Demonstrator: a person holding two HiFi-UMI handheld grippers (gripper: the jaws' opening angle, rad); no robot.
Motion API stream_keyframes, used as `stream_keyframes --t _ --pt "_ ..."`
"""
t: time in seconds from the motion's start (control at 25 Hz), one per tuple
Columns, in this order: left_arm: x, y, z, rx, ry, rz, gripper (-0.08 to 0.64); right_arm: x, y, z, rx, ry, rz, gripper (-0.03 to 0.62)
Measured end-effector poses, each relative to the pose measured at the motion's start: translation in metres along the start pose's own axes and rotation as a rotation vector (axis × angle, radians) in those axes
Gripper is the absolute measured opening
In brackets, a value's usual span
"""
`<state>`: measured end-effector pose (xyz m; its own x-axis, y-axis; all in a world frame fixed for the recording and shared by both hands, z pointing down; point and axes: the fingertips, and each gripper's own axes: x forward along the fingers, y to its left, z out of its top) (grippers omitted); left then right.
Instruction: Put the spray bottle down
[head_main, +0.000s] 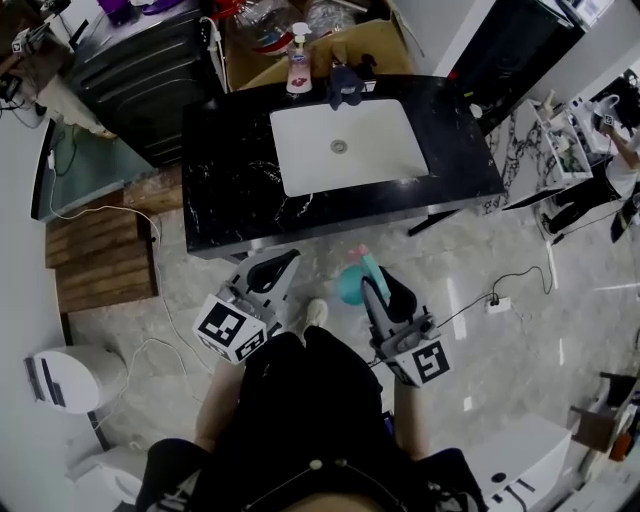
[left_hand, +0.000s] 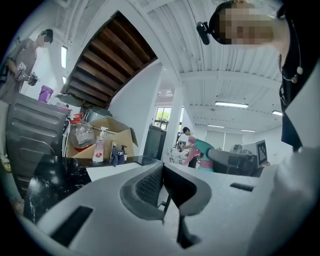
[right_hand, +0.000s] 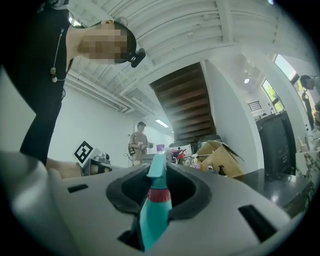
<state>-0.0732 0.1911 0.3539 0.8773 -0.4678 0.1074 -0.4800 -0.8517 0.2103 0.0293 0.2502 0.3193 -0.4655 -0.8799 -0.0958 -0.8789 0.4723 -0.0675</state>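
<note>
Right tongs clamp the spray bottle; left tongs closed.

A black marble table has a white sink set into its top, with the drain near the middle of the basin. At the table's back edge, just behind the sink, stands a pump bottle. Beside it, to the right, is a dark blue thing: tap or cloth, I cannot tell. The grey stone floor carries wooden planks left of the table, a white power strip on the right, and a white rounded unit at lower left.
</note>
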Motion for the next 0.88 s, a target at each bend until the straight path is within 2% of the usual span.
stream_keyframes --t 0.16,0.44,0.64,0.88 --pt "0.023 0.011 -0.004 -0.025 0.009 0.018 0.006 0.01 -0.026 -0.005 0.01 0.002 0.037 0.098" --pt "0.054 0.032 0.0 -0.031 0.027 0.021 0.006 0.029 -0.062 -0.01 0.022 0.005 0.049 0.098" --pt "0.08 0.06 0.0 -0.049 0.038 0.026 0.006 0.056 -0.089 -0.017 0.019 0.01 0.065 0.098" --pt "0.12 0.1 0.01 -0.05 0.039 -0.006 0.006 0.105 -0.113 -0.023 0.025 0.024 0.135 0.098"
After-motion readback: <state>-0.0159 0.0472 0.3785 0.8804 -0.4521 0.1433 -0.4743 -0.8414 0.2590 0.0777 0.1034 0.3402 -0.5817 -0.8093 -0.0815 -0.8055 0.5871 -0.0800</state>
